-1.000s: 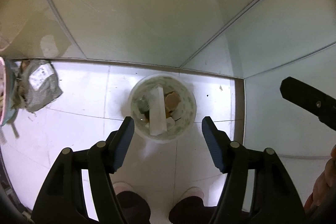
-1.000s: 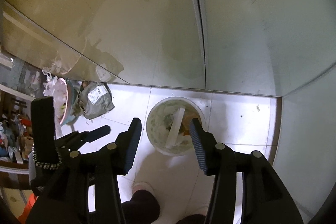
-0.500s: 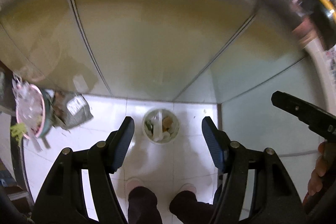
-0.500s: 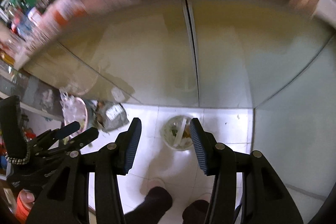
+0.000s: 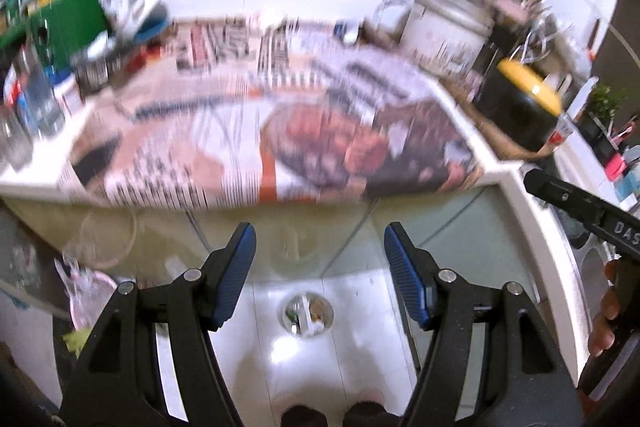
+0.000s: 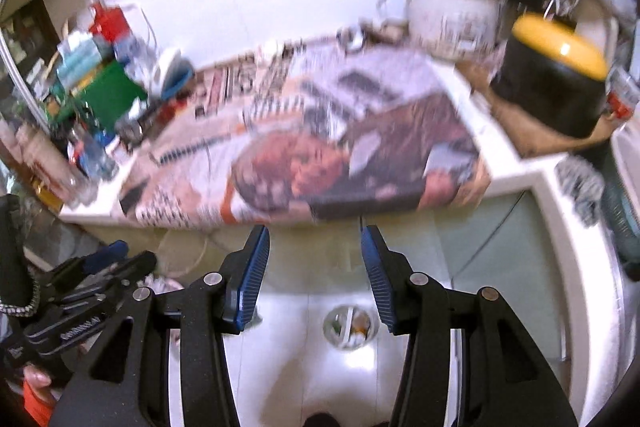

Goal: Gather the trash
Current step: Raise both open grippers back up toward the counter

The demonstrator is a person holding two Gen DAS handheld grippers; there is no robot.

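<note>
Your left hand-held gripper (image 5: 320, 247) hangs with its blue-padded jaws spread wide and nothing between them, and your right hand-held gripper (image 6: 314, 247) is likewise parted and empty, its gap narrower. Both look down past the front edge of the table (image 5: 516, 179) to the white tiled floor (image 5: 360, 367), where the trash bin (image 5: 307, 313) stands well below you, a small round pail with scraps and a pale strip of trash inside; in the right wrist view the same trash bin (image 6: 352, 327) sits just inside the right jaw. Your dark trouser legs and shoes (image 5: 332, 415) show at the bottom edge, near the bin. The table top is covered by a spread newspaper (image 5: 280, 147) that overhangs the front edge, and clutter rings it: a green box (image 5: 68, 23) with bottles and jars to the left, a white rice cooker (image 5: 448, 27) at the back right, and a black pot with a yellow lid (image 5: 520, 111) on the right corner. On the floor to the left, beside the glass-fronted cabinet, a pink-rimmed basin (image 5: 88, 291) holds crumpled clear plastic. Everything on the table is smeared by motion blur, so print and labels cannot be read.
</note>
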